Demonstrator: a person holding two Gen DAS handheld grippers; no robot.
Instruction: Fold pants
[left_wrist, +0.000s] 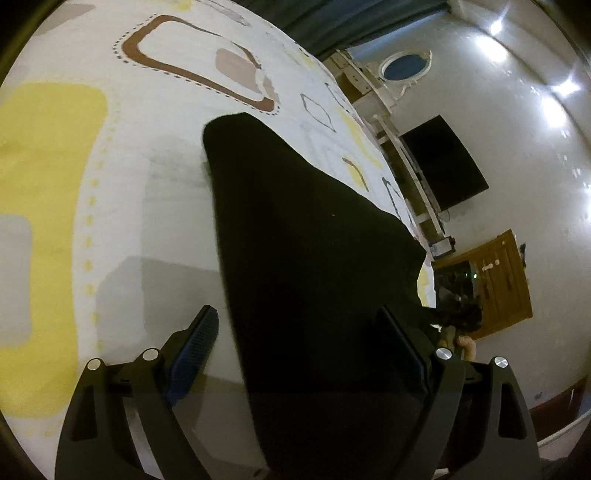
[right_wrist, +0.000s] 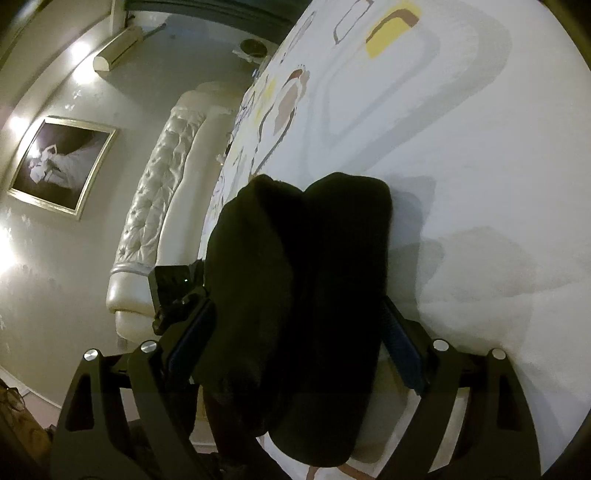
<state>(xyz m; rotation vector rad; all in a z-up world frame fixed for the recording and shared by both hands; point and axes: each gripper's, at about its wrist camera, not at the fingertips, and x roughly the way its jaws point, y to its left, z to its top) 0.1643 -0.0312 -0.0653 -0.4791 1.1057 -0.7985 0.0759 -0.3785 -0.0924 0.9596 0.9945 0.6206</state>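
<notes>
Black pants (left_wrist: 295, 221) lie on a white patterned bedsheet (left_wrist: 129, 184) and stretch away from me towards a narrow far end. My left gripper (left_wrist: 295, 310) is open, its jaws wide either side of the near cloth; the left pad (left_wrist: 195, 347) stands clear of the pants' edge. In the right wrist view the pants (right_wrist: 306, 258) are a thick doubled bundle with two rounded lobes at the far end. My right gripper (right_wrist: 295, 302) straddles this bundle with its jaws wide and is open. The cloth fills the gap, and I cannot tell whether the right pad (right_wrist: 402, 343) touches it.
The sheet (right_wrist: 461, 184) spreads wide to the right of the bundle. A tufted white headboard (right_wrist: 159, 195) and a framed picture (right_wrist: 62, 166) lie left. Past the bed's edge are a black screen (left_wrist: 443, 162), a wooden cabinet (left_wrist: 495, 280) and a hand (left_wrist: 465, 343).
</notes>
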